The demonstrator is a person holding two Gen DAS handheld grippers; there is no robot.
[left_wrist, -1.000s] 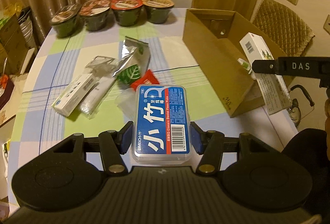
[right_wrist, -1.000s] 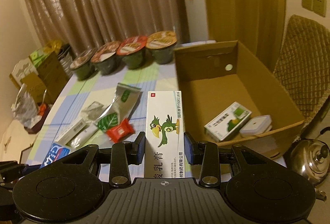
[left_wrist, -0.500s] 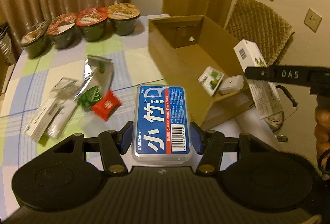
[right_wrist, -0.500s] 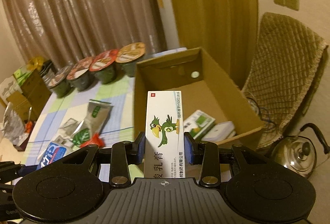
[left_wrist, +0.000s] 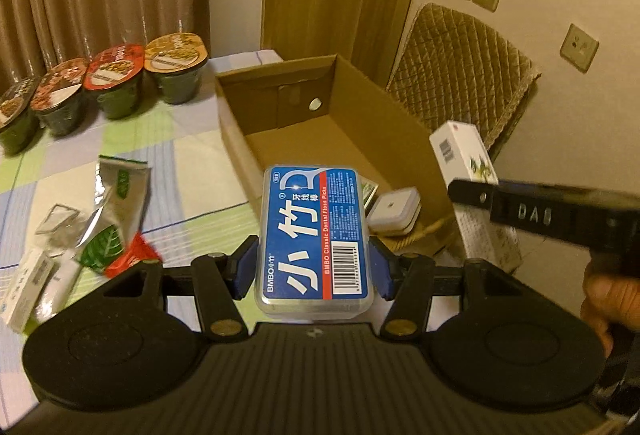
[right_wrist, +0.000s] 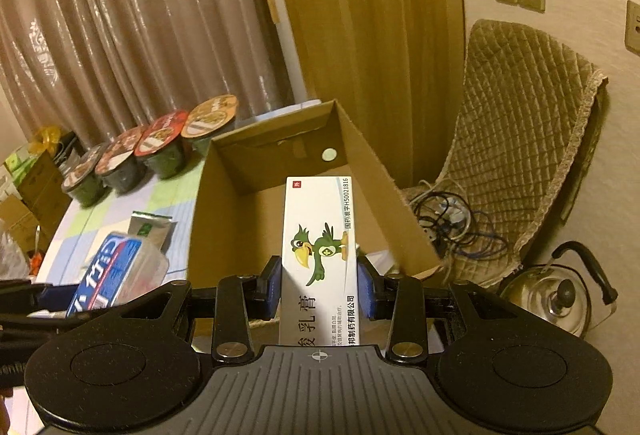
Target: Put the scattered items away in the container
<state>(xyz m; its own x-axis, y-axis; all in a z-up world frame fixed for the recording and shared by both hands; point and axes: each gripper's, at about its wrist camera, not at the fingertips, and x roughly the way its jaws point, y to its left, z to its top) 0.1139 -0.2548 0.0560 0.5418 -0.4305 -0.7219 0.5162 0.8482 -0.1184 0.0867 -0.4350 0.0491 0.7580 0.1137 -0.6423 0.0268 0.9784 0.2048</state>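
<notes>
- A table [left_wrist: 192,163] covered in a pale green, lilac and white checked cloth is carrying everything.
- An open brown cardboard box [left_wrist: 240,139] is sitting on its right part.
- Four dark green lidded instant-noodle bowls [left_wrist: 116,83] are standing in a row along the far edge.
- A silver foil pouch [left_wrist: 120,195], a small red sachet [left_wrist: 128,261] and a white carton [left_wrist: 26,285] are lying scattered on the left.

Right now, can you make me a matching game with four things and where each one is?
Things:
1. blue floss box
2. white parrot box
3. small white case
4. red packet

Places:
A. inside the cardboard box
B. lying on the checked tablecloth
C. held in the left gripper
D. held in the right gripper

Pairs: 1-C, 2-D, 3-A, 4-B
</notes>
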